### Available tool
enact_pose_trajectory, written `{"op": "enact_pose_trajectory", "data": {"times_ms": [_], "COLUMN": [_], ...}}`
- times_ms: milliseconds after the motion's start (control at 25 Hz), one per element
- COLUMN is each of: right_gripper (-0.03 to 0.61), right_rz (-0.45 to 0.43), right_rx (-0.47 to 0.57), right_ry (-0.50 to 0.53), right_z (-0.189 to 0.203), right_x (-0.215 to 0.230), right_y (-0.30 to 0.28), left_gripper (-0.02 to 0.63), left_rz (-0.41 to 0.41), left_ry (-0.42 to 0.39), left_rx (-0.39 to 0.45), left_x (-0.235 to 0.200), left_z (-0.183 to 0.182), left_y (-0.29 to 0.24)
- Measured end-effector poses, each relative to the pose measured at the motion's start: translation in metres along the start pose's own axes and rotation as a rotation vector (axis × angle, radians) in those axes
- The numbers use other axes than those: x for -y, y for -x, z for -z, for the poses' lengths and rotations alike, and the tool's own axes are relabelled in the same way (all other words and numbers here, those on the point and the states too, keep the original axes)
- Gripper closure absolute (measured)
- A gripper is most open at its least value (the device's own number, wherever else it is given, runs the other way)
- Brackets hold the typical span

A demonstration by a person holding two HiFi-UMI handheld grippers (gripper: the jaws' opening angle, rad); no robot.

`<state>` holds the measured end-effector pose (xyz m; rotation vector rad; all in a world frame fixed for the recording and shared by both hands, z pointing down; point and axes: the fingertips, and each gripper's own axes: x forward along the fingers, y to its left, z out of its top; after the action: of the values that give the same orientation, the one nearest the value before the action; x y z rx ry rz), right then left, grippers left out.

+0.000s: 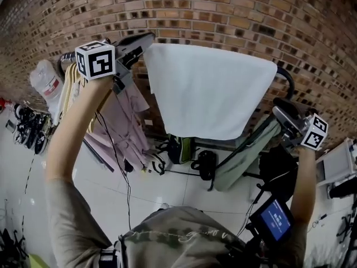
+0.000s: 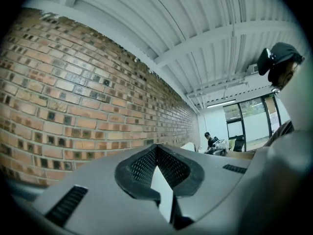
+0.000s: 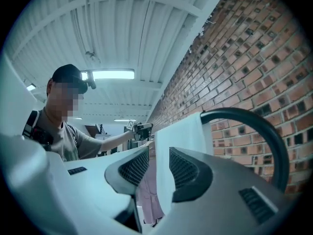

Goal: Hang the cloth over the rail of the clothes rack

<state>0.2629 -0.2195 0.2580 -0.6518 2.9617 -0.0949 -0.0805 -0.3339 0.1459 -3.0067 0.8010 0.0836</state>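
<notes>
White cloth (image 1: 209, 88) over rail (image 3: 234, 111); left tool (image 2: 156, 148) pinches corner; only right gripper view shows right tool (image 3: 159, 153) parted.

A red-brown brick wall (image 1: 234, 10) with pale mortar runs along the far side. The floor (image 1: 173, 186) is laid with large, glossy white tiles, and shoes (image 1: 27, 130) lie on it at the left. Overhead, beams (image 2: 215, 40) cross a white ribbed ceiling (image 2: 205, 13), where a long strip light (image 3: 112, 74) is lit. At the room's right end, tall windows (image 2: 257, 121) let in daylight behind a person (image 2: 209, 140) at a desk (image 2: 222, 148).
</notes>
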Motion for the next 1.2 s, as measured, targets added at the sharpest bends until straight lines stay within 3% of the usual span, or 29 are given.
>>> {"op": "enact_pose_trajectory", "data": {"times_ms": [160, 360, 560, 800, 880, 960, 1000, 1200], "right_gripper": [0.451, 0.451, 0.453, 0.454, 0.523, 0.526, 0.570, 0.572], "right_rz": [-0.050, -0.059, -0.054, 0.068, 0.112, 0.152, 0.173, 0.202], "right_rx": [-0.017, -0.034, -0.056, 0.014, 0.064, 0.103, 0.111, 0.079], "right_ry": [0.019, 0.080, 0.089, 0.075, 0.050, 0.035, 0.040, 0.071], "right_z": [0.015, 0.031, 0.053, 0.071, 0.075, 0.079, 0.082, 0.092], "right_x": [-0.035, -0.072, -0.092, -0.113, -0.121, -0.127, -0.130, -0.159], "right_y": [-0.019, -0.045, -0.070, -0.077, -0.075, -0.073, -0.070, -0.048], "left_gripper": [0.610, 0.609, 0.609, 0.609, 0.609, 0.609, 0.609, 0.609], "left_rz": [-0.002, -0.002, 0.002, 0.032, 0.038, 0.042, 0.042, 0.041], "left_ry": [-0.017, -0.087, -0.075, -0.057, -0.043, -0.025, -0.013, 0.009], "left_rx": [0.058, 0.012, 0.009, -0.004, -0.005, 0.001, 0.004, 0.009], "left_x": [0.039, 0.073, 0.105, 0.116, 0.119, 0.124, 0.129, 0.175], "left_z": [0.029, 0.080, 0.107, 0.133, 0.142, 0.151, 0.156, 0.180], "left_y": [0.033, 0.063, 0.084, 0.108, 0.114, 0.120, 0.122, 0.127]}}
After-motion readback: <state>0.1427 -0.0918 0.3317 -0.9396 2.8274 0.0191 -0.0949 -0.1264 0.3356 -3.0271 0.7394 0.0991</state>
